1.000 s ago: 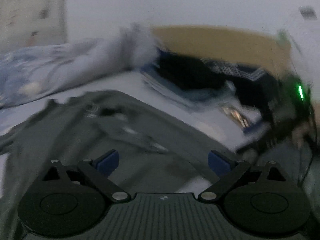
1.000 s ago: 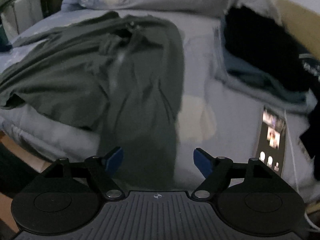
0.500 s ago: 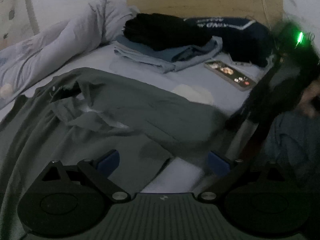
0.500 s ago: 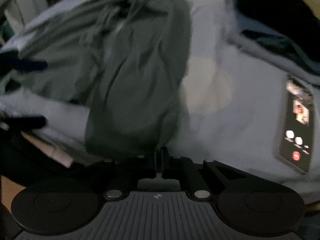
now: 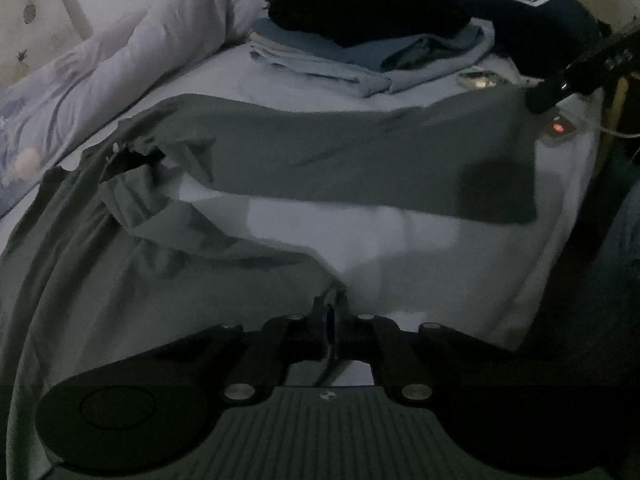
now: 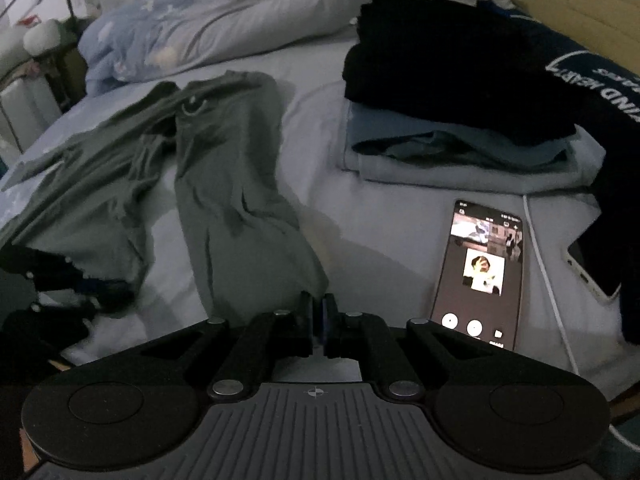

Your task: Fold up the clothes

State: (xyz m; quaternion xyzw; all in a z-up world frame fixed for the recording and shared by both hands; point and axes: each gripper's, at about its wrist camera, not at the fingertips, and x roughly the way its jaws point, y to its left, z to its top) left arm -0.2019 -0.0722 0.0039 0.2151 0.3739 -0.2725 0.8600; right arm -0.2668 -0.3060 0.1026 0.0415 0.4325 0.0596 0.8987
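A grey-green garment lies spread and crumpled on the pale bed sheet. My left gripper is shut on its near edge. In the left wrist view one band of the cloth runs taut to the upper right, where my right gripper holds its end. In the right wrist view my right gripper is shut on the end of a long strip of the garment. The left gripper shows dark at the left edge, with cloth bunched at it.
A stack of folded clothes, black on top of blue, sits by the wooden headboard. A lit phone, a white cable and a second phone lie on the sheet at the right. A rumpled duvet lies behind.
Both grippers stood open a second ago; the right one shut on the garment first, then the left. One part of the cloth is now pulled out taut to the right.
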